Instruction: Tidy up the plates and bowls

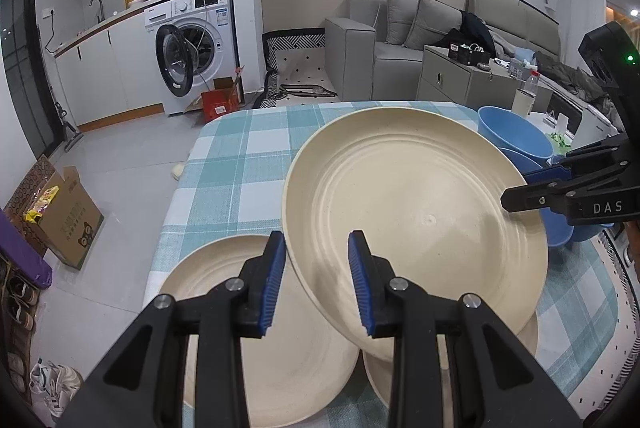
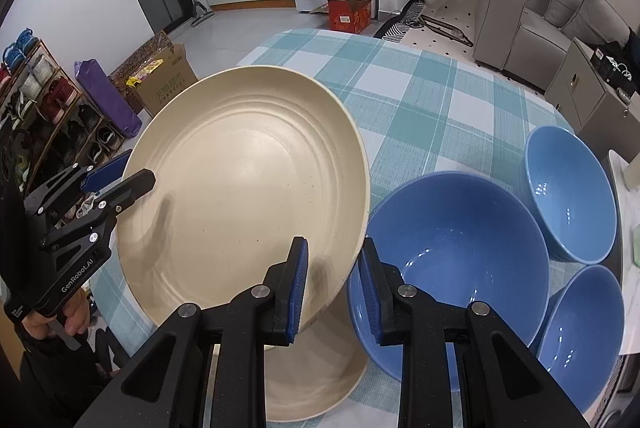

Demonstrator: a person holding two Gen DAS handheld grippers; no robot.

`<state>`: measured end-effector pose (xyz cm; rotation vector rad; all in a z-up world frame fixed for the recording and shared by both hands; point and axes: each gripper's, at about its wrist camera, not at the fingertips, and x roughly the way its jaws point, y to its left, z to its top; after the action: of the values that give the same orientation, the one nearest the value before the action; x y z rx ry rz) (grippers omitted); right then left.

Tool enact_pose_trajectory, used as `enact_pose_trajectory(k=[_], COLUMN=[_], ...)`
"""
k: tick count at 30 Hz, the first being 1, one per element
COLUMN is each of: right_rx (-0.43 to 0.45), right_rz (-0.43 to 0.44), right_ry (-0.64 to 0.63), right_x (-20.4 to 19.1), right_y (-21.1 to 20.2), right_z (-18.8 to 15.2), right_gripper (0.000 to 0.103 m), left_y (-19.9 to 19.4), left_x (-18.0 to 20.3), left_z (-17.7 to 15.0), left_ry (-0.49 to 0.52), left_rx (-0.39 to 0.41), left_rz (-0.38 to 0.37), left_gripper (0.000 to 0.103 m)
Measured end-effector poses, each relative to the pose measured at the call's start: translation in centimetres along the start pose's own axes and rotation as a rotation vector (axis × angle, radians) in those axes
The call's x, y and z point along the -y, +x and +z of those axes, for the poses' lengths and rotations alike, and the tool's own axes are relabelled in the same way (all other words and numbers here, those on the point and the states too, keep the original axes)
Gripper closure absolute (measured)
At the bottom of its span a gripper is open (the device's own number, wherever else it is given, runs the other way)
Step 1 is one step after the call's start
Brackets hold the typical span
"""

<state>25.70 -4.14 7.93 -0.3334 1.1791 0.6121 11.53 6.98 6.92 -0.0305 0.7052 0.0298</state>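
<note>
A large cream plate (image 1: 420,208) (image 2: 248,196) hangs tilted above the checked tablecloth (image 1: 240,156) (image 2: 420,100), held at opposite edges. My left gripper (image 1: 318,280) (image 2: 128,176) is shut on its near-left rim. My right gripper (image 2: 334,284) (image 1: 528,186) is shut on the rim beside the bowls. Two more cream plates lie flat on the cloth below, one at the left (image 1: 248,348) and one partly hidden under the lifted plate (image 1: 374,376) (image 2: 312,380). Three blue bowls (image 2: 452,260) (image 2: 568,196) (image 2: 580,340) stand upright, close together, to the right.
A person's hand (image 2: 68,320) grips the left tool's handle. A bottle (image 1: 528,88) stands behind the bowls (image 1: 516,136). On the floor past the table's left edge are cardboard boxes (image 1: 68,224) and a shoe rack (image 2: 48,108). A washing machine (image 1: 196,40) and sofa (image 1: 400,40) stand farther off.
</note>
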Motion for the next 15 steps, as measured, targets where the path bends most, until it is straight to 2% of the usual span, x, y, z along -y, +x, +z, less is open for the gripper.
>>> enact_pose_trajectory(k=[15], right_rx=[-0.004], right_rz=[0.023], right_ry=[0.001], right_x=[-0.2], right_y=[0.1], right_z=[-3.2], right_gripper=[0.077], left_y=[-0.2], left_x=[0.7], left_z=[-1.9], left_ry=[0.007], left_rx=[-0.031], left_rz=[-0.020], left_gripper=[0.072])
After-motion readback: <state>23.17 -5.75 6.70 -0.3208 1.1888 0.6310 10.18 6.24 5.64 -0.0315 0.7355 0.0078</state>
